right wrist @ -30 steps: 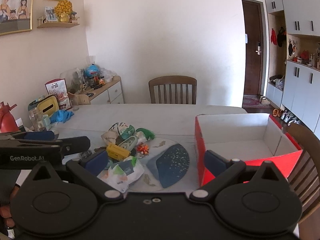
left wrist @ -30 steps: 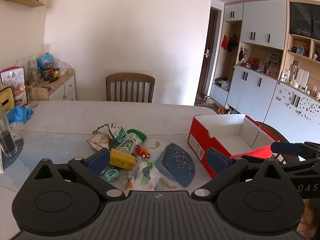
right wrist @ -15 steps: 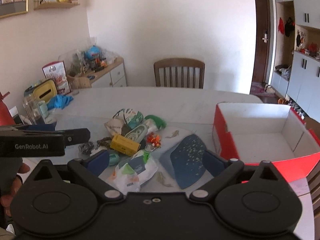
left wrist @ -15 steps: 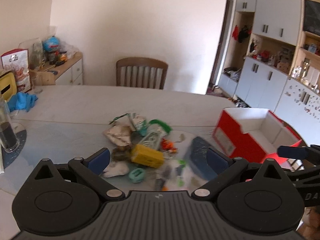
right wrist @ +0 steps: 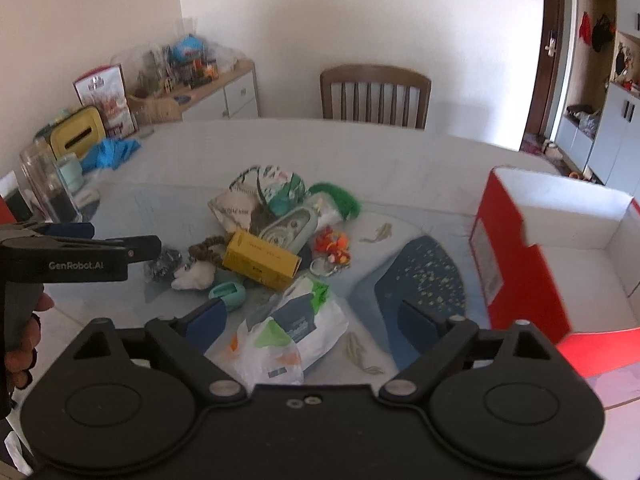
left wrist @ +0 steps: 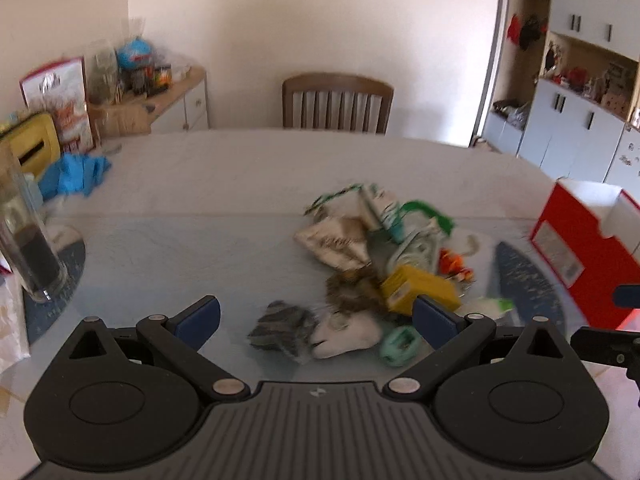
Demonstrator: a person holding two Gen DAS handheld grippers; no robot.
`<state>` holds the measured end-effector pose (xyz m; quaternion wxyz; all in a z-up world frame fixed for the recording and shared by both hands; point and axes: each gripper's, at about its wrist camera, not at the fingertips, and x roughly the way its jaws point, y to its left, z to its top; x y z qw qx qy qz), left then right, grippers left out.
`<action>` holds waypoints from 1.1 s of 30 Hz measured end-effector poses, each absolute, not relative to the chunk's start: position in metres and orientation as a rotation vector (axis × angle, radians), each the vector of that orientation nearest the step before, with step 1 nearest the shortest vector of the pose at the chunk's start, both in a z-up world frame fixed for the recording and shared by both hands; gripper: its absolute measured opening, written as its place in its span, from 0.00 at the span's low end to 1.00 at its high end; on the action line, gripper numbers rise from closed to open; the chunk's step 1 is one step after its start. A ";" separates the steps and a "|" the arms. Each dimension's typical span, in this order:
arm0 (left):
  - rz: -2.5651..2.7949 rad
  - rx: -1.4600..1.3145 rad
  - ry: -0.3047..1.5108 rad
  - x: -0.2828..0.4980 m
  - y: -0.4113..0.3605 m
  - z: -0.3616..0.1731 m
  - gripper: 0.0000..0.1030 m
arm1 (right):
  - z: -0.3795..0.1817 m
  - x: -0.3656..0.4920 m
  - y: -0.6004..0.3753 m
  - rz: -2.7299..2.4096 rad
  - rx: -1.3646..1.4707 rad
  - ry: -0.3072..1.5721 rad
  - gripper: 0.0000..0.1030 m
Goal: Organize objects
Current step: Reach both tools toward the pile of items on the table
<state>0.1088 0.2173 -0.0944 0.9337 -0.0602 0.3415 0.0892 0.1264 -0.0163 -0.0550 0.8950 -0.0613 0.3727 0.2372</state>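
On the desk [right wrist: 400,160] sits a heap of small clutter: a yellow box [right wrist: 262,260], a white plastic bag [right wrist: 288,336], a mint-green case [right wrist: 228,294]. Just right of it stands the red box [right wrist: 516,256], open and white inside. Above the heap the right gripper [right wrist: 316,322] has its fingers spread around the bag without pressing it; they have just been narrowing. Beside it, the left gripper [left wrist: 316,316] hangs released, nothing grasped.
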 end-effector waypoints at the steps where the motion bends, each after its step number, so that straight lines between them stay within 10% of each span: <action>1: 0.188 -0.117 0.712 0.112 0.221 -0.099 0.99 | -0.058 0.129 -0.013 0.489 -0.133 0.782 0.88; 33: 0.072 -0.199 0.859 0.157 0.267 -0.156 0.58 | -0.130 0.181 0.024 0.411 -0.123 1.075 0.70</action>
